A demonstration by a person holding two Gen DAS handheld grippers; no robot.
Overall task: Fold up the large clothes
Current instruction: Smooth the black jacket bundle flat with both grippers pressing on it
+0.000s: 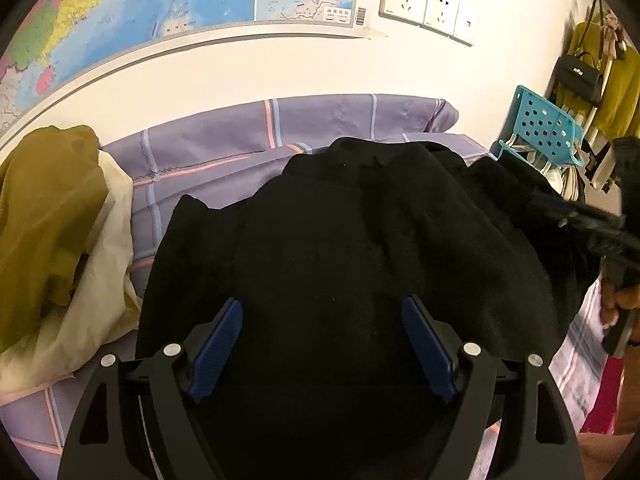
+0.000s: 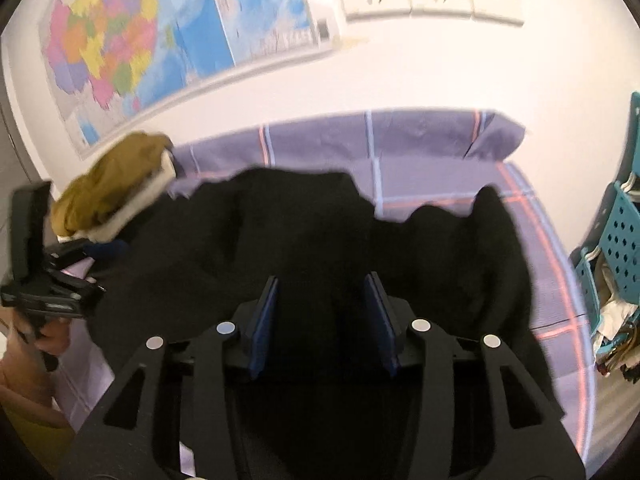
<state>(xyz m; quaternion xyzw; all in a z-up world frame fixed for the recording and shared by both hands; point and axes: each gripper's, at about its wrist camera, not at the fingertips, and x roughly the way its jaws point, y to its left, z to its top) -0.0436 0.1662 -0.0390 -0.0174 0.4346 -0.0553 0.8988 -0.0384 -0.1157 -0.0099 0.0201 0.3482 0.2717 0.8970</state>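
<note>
Your left claw and right claw both hang spread above the black garment on the bed. It looks soft, perhaps heavy; pinch a hem corner.

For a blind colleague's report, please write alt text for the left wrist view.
An open left gripper hovers over a black garment spread on a purple checked bedsheet. A yellow cloth pile lies left; a map hangs on the wall.
</note>
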